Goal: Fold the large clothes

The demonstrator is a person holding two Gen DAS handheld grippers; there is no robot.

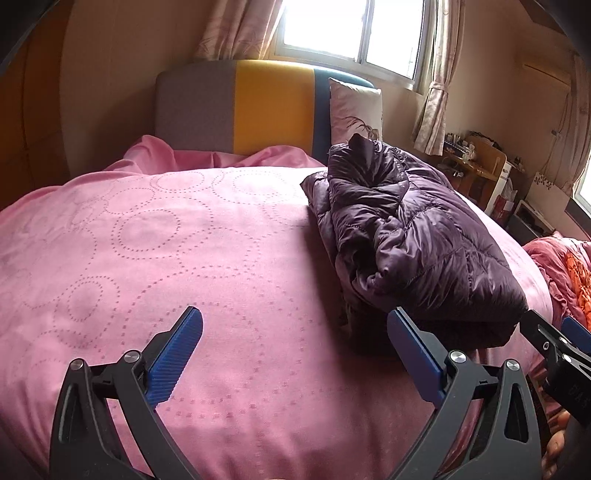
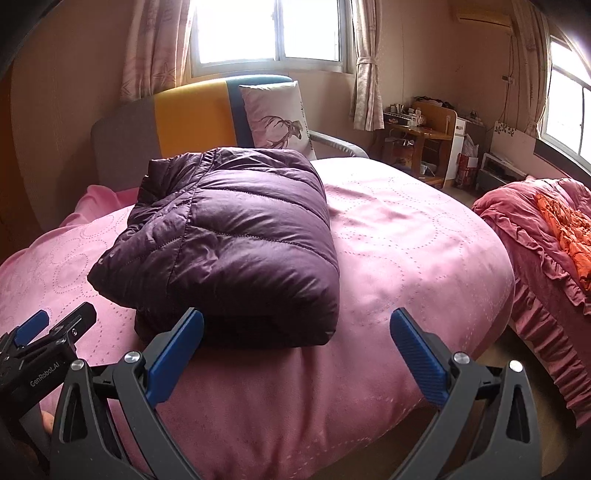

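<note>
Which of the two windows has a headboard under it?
The window behind the bed has the grey, yellow and blue headboard below it. The other window, on the right wall, stands above clutter.

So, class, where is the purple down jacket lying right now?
The purple down jacket lies folded on the pink bedspread, in front of the deer cushion; it sits left of centre in the right wrist view, right in the left.
</note>
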